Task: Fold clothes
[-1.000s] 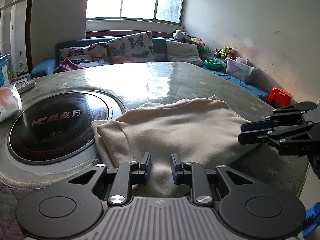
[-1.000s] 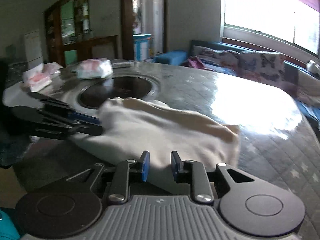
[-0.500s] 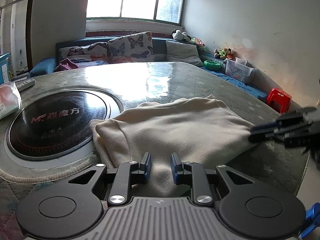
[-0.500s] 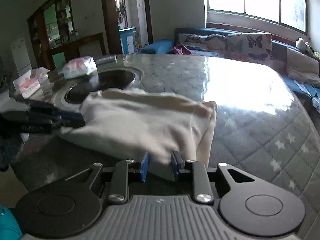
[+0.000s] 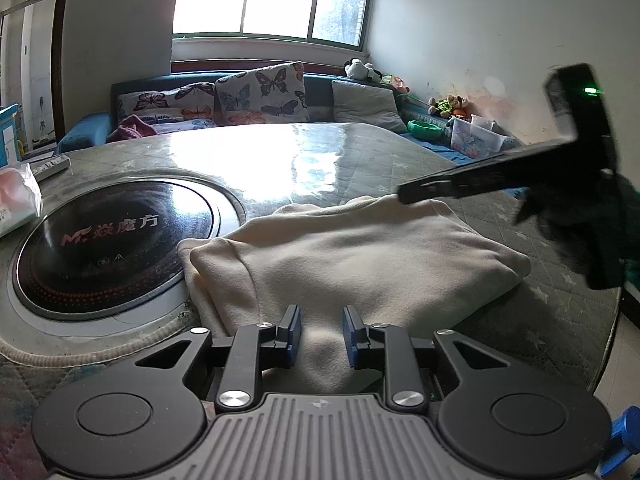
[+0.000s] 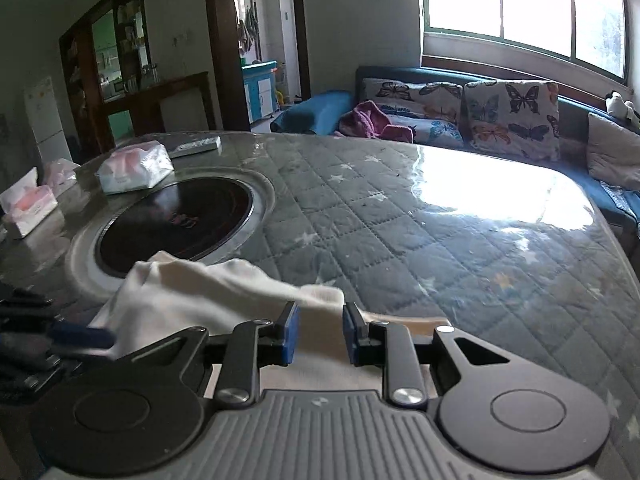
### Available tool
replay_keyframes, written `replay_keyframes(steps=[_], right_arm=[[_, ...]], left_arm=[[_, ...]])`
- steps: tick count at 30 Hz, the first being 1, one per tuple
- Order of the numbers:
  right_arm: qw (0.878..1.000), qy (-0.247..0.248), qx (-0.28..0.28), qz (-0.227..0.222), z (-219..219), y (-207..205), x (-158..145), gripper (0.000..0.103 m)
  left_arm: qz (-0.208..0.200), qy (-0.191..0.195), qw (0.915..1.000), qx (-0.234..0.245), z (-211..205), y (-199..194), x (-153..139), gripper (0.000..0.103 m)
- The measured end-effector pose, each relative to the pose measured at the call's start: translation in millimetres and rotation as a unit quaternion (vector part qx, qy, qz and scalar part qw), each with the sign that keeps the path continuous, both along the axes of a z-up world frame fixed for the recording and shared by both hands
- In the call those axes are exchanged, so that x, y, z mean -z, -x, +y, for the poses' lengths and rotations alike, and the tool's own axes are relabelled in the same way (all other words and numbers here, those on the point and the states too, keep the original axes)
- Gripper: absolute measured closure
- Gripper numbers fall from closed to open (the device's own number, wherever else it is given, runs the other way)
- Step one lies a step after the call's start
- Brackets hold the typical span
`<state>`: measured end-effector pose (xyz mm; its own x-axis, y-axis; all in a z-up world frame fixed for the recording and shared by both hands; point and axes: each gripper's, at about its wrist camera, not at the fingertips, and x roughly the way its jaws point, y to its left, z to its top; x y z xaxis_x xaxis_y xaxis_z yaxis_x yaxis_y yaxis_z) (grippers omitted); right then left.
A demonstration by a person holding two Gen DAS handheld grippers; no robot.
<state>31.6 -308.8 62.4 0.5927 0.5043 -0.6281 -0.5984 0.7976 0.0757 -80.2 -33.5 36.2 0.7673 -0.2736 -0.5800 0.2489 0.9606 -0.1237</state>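
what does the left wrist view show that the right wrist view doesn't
Only the left wrist view: the red stool? No, it shows the green bowl, the clear storage box and stuffed toys by the wall. Only the right wrist view: a doorway and two extra tissue packs at the table's far left. Both share the cream garment, the black cooktop, the butterfly cushions and each other's gripper: the right gripper and the left gripper.

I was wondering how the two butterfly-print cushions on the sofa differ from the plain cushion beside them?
The butterfly cushions are pale with coloured butterfly prints; the grey cushion is plain, with no pattern. The butterfly cushions sit under the window toward the left of the sofa, while the grey cushion sits nearer the corner by the soft toys. All of them lean upright against the blue sofa back.
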Motion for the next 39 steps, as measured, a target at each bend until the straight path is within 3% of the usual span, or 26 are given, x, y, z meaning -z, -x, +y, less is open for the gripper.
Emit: replay_keyframes(steps=[6,14,22,28,33,39], right_arm=[[1.0,0.024,0.011,0.015,12,-20,24,0.084],[1.0,0.013,-0.017,-0.008,25,-6,9,0.084],[0.999,0.032,-0.036,0.0,52,-9,21,0.084],[0.997,0.012,-0.074,-0.01,70,0,8,0.084],[0.995,0.023,-0.095,0.002,98,-3,21,0.083],[0.994,0.031,-0.103,-0.019,102,7,14,0.083]], left_arm=[[0.0,0.003,1.0,0.003,1,0,0,0.077],[0.001,0.007,1.0,0.002,0,1,0,0.074],[0.005,0.013,0.9999,-0.004,3,4,-3,0.073],[0.011,0.023,0.9996,-0.011,6,7,-4,0.072],[0.011,0.026,0.9995,-0.015,8,10,-6,0.072],[0.009,0.027,0.9994,-0.017,12,14,-10,0.072]])
